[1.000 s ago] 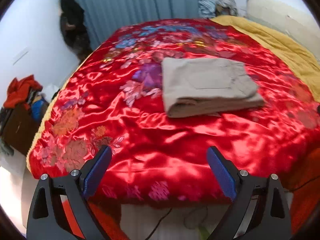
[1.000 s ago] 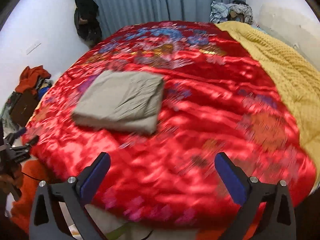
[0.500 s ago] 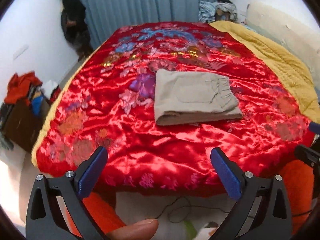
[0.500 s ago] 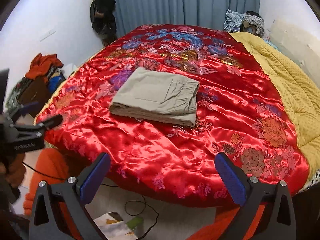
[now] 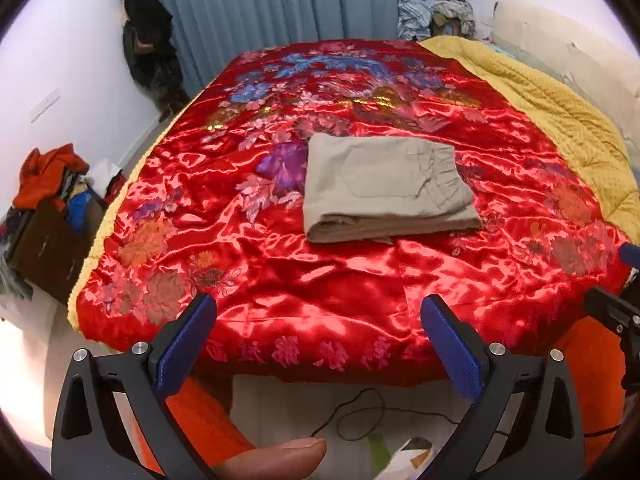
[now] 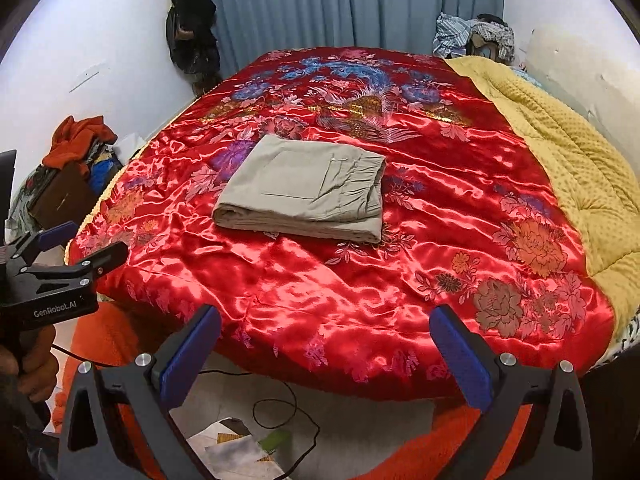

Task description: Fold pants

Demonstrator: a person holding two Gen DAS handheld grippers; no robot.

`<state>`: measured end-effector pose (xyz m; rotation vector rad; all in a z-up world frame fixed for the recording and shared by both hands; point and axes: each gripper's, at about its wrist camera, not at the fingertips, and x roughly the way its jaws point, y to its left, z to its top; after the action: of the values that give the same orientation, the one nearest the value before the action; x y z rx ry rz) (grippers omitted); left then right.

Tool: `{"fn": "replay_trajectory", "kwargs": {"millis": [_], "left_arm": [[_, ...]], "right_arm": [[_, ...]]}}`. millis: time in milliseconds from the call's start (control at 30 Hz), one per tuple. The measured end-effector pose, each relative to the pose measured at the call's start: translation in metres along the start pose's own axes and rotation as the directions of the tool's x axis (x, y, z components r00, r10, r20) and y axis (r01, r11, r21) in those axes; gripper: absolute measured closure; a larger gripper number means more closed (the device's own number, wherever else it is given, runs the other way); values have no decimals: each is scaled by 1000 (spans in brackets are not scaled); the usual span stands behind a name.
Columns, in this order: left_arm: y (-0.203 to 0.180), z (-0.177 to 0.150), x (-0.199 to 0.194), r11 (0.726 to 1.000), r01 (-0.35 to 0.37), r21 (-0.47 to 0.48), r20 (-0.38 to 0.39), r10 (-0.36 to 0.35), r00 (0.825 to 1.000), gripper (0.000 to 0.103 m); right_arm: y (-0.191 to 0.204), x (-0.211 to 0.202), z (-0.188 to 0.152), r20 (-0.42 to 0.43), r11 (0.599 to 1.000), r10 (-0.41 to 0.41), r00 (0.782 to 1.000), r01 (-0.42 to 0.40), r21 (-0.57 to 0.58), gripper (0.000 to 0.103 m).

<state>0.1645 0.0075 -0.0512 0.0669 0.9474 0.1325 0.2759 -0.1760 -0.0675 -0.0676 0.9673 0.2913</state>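
The beige pants [image 5: 384,188] lie folded into a flat rectangle on the red satin bedspread [image 5: 340,280], near the bed's middle; they also show in the right wrist view [image 6: 308,188]. My left gripper [image 5: 318,316] is open and empty, held back off the foot of the bed. My right gripper [image 6: 324,324] is open and empty, also back from the bed edge. The left gripper shows at the left edge of the right wrist view [image 6: 76,246].
A yellow blanket [image 6: 568,160] covers the bed's right side. A box with heaped red clothes [image 5: 44,200] stands on the floor at left. Cables and papers [image 6: 256,436] lie on the floor below. Blue curtains [image 5: 288,0] hang behind.
Both grippers have pulled back from the bed and away from the folded pants, which now lie farther off. The pants have not moved.
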Motion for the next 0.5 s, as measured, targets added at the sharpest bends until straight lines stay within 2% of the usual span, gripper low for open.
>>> {"fn": "replay_trajectory", "kwargs": {"millis": [167, 500], "left_arm": [[-3, -2, 6, 1000, 0, 10, -41, 0, 999, 1], [-9, -3, -2, 998, 29, 59, -37, -27, 999, 0]], "right_arm": [[2, 1, 0, -4, 1000, -4, 1000, 4, 2, 0], [20, 1, -3, -43, 999, -4, 999, 2, -42, 0]]}}
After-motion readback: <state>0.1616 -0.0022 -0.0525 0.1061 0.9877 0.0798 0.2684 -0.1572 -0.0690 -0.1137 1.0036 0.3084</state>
